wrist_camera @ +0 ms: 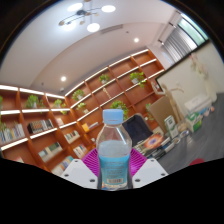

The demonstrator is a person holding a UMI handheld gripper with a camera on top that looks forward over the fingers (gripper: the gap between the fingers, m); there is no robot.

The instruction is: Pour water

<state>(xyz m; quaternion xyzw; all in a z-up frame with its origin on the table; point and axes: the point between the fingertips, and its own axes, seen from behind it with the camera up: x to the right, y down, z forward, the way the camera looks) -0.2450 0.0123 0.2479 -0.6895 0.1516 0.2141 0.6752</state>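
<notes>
Bookshelf wall [60, 115] fills bkgd from 9 to 1 o'clock: wooden shelves w/ lit edges, books, some green plants on upper tiers. Ceiling w/ round lights [92, 22] at 12. Whitish board or panel [190, 85] at 3 o'clock, cluttered items below it, too small to ID. View tilted, so room lines lean.

Bottle [115, 150]: clear plastic, pale blue cap on, blue label, sits dead centre just ahead of cam, at 6 from frame centre. Upright rel. to gripper. Water level not readable.

Gripper [114, 168]: magenta pads [93, 163] visible either side of the bottle's lower body, at 7 and 5 o'clock. Pads look flush against the bottle, no gap seen either side → judged clamped on it, fingers parted only by bottle width. No surface visible beneath the bottle; likely carried in air, can't confirm.

Stage (judgement): bottle in hand, pour not begun. No receiving cup or vessel in view.

Risks:
- Cap appears on; tilting gives no flow until it's off.
- Thin plastic wall: hard squeeze may deform the bottle, water spurts once open.
- Smooth label + low grip pt → bottle could slip or swing when tilted.
- Target unseen; pouring blind means spill.

Surface: none visible, no table or counter in frame. Room looks like office/library type space.
</notes>
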